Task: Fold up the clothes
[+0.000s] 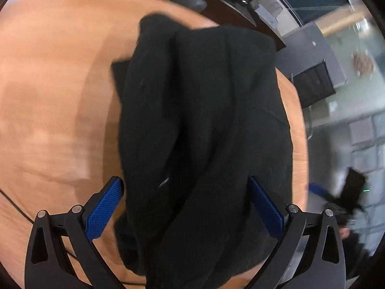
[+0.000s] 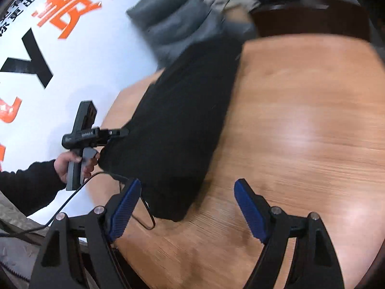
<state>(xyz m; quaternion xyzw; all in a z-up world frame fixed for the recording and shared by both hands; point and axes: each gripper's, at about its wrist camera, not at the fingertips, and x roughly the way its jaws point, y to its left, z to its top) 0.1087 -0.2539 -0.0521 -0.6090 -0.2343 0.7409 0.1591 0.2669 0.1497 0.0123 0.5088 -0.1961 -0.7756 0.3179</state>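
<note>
A black garment (image 1: 199, 130) lies bunched lengthwise on a round wooden table (image 1: 53, 91). In the left wrist view my left gripper (image 1: 185, 187) is open, its blue pads on either side of the garment's near end, the cloth lying between them. In the right wrist view the garment (image 2: 178, 120) runs along the table's left edge. My right gripper (image 2: 187, 192) is open and empty over the wood, its left pad (image 2: 127, 202) close to the garment's near corner. The left gripper (image 2: 120, 132) shows there at the garment's left edge, held by a hand.
A thin black cable (image 2: 144, 207) loops on the table by the garment's near corner. Grey seating (image 2: 178, 16) stands beyond the table's far edge. A white floor sign with orange characters (image 2: 79, 7) lies to the left. The table (image 2: 300, 125) is bare wood to the right.
</note>
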